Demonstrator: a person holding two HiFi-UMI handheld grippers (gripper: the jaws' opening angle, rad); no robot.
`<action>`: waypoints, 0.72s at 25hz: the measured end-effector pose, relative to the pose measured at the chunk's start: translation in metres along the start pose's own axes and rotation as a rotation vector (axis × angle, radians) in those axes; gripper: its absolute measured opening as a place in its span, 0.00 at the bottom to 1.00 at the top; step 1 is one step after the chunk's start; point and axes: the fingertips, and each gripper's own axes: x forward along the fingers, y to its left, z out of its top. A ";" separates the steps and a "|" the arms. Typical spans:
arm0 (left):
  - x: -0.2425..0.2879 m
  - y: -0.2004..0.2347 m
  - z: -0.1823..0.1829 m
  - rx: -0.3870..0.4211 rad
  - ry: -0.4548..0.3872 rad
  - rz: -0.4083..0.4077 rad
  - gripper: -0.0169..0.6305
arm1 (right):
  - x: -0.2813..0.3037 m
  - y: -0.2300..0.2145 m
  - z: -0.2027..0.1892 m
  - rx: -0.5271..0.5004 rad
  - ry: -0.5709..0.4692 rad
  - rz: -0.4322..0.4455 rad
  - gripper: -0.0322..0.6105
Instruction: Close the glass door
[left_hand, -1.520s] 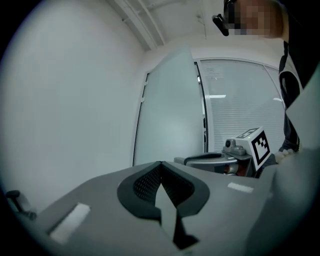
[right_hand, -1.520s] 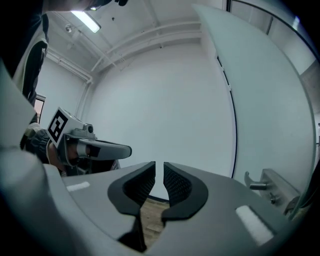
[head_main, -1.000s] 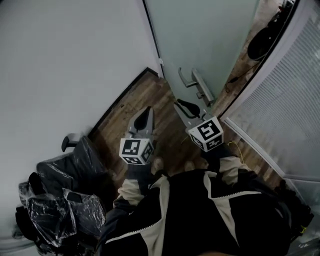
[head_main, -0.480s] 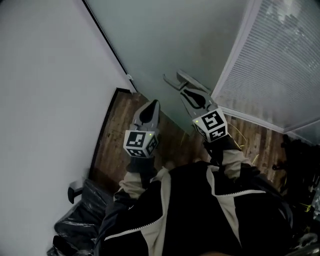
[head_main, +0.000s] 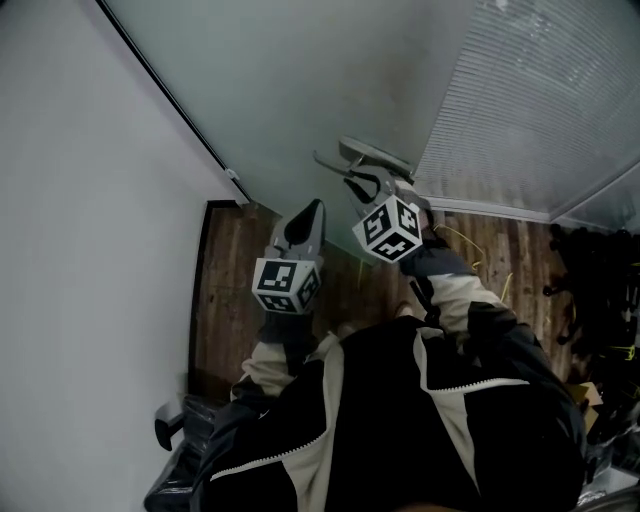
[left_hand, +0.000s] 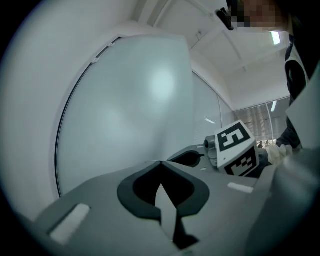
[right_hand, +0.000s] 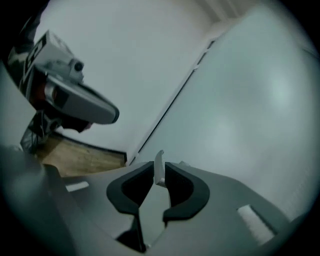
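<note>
The frosted glass door (head_main: 330, 90) fills the top of the head view, its left edge against the white wall. Its metal handle (head_main: 375, 155) sticks out at the right. My right gripper (head_main: 360, 180) reaches up to that handle. In the right gripper view the thin lever (right_hand: 159, 170) stands between the jaw tips of my right gripper (right_hand: 160, 166), with the pads against both its sides. These jaws have just been opening slightly. My left gripper (head_main: 316, 205) hangs shut and empty to the left of the handle, pointing at the door. Its tips (left_hand: 160, 162) meet.
A white wall (head_main: 90, 200) runs down the left. A ribbed frosted panel (head_main: 540, 100) stands right of the door. Below lies wooden floor (head_main: 235, 280), with a yellow cable (head_main: 470, 240), dark clutter (head_main: 600, 290) at the right and a black bag (head_main: 185, 460) at lower left.
The door has swung from wide open to flat across the view, and the gap beyond it is gone. My right gripper went with the handle. The left gripper stayed beside it.
</note>
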 end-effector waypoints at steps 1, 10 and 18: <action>0.000 0.000 0.000 -0.003 -0.003 -0.008 0.03 | 0.007 0.002 -0.003 -0.092 0.048 -0.006 0.17; -0.006 0.012 -0.003 -0.028 -0.017 -0.012 0.03 | 0.052 0.003 -0.043 -0.516 0.340 -0.020 0.41; -0.015 0.027 0.000 -0.040 -0.039 0.003 0.03 | 0.058 -0.001 -0.050 -0.605 0.409 -0.052 0.26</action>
